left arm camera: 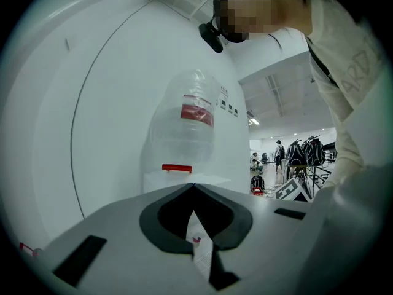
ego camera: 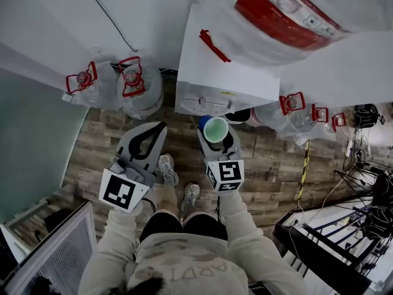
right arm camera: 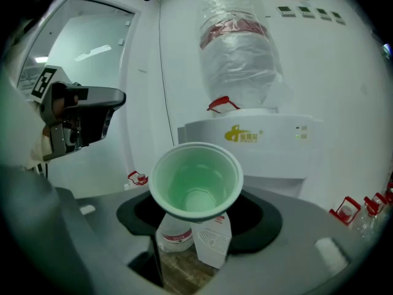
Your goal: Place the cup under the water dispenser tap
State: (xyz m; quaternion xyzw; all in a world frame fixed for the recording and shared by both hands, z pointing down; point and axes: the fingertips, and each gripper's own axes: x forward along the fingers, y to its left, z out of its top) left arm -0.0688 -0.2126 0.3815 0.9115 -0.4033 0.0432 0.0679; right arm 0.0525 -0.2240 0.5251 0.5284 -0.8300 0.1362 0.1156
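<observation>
R gripper [ego camera: 216,141] spread wide, gripping green cup [right arm camera: 195,180], upright, short of dispenser [right arm camera: 258,146]; L gripper [ego camera: 146,141] closed, empty. Keep cup level, ease it low under dispenser front w/o squeezing thin wall.

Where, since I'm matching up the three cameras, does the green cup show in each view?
Head view: green cup at centre, just below the water dispenser.
Left gripper view: not in it.
Right gripper view: green cup at centre, clamped between the jaws, mouth toward the camera.
Shared landmark: the inverted bottle on the dispenser, top right in the head view, centre in the left gripper view, top centre in the right gripper view.
</observation>
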